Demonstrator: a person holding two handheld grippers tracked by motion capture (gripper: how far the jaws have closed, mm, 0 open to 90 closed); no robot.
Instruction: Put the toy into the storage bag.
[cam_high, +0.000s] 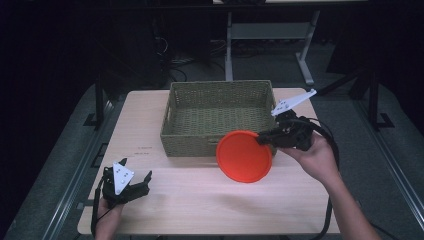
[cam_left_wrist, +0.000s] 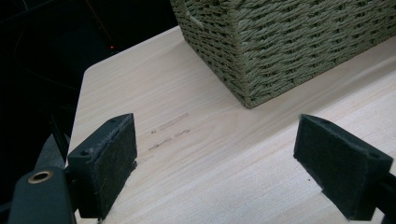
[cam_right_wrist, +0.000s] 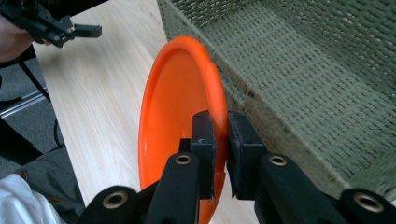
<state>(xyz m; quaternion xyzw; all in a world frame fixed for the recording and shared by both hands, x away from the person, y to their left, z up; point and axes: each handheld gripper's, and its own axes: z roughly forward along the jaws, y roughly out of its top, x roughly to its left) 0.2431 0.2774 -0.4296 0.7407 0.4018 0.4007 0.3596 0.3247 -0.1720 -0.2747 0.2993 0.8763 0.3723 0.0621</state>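
— So how far along does the work look?

— Roughly midway. The right tool (cam_high: 263, 138) is clamped on the rim of the orange plate (cam_high: 243, 156), and the right gripper view shows the plate's edge (cam_right_wrist: 187, 102) pinched between the two pads, tilted on its side. The plate is off the worktop (cam_high: 200, 200), held in front of the near wall of the woven basket (cam_high: 220, 87), by its right-hand end.

— Is it inside yet?

— No. The basket floor is bare, and the plate sits outside the near wall. What seems left is lifting it over the rim, lowering it in, and letting go.

— And the other hand?

— The left tool (cam_high: 131, 181) rests near the worktop's front left corner, jaws spread wide with nothing between them; the left gripper view shows bare wood between the pads (cam_left_wrist: 109, 163) and the basket's corner (cam_left_wrist: 261, 51) beyond.
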